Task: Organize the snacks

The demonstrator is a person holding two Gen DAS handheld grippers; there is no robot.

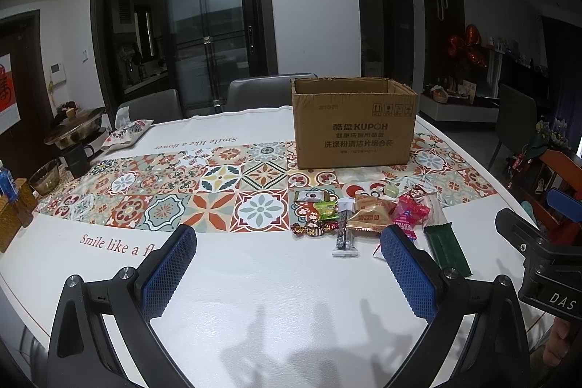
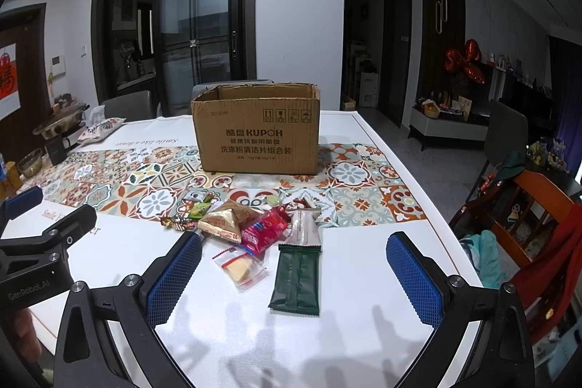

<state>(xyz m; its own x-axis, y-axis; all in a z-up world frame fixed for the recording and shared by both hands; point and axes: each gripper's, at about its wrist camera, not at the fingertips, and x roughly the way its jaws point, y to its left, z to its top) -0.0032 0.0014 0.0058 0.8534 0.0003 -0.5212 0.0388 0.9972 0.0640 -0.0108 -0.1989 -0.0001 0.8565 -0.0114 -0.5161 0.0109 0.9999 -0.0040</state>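
both grippers hang above the table, nothing held. right gripper is spread wide w/ the dark green packet lying flat between its fingers; left gripper is wide too, over bare cloth left of the snack pile. cardboard box sits open behind the pile, well apart. likely step: grab the green packet first. come down straight, pinch across its narrow width, fingers near the table since it's flat & slippery, then lift clear of the clear bag just beside it.

left claw and right claw spread wide, level.
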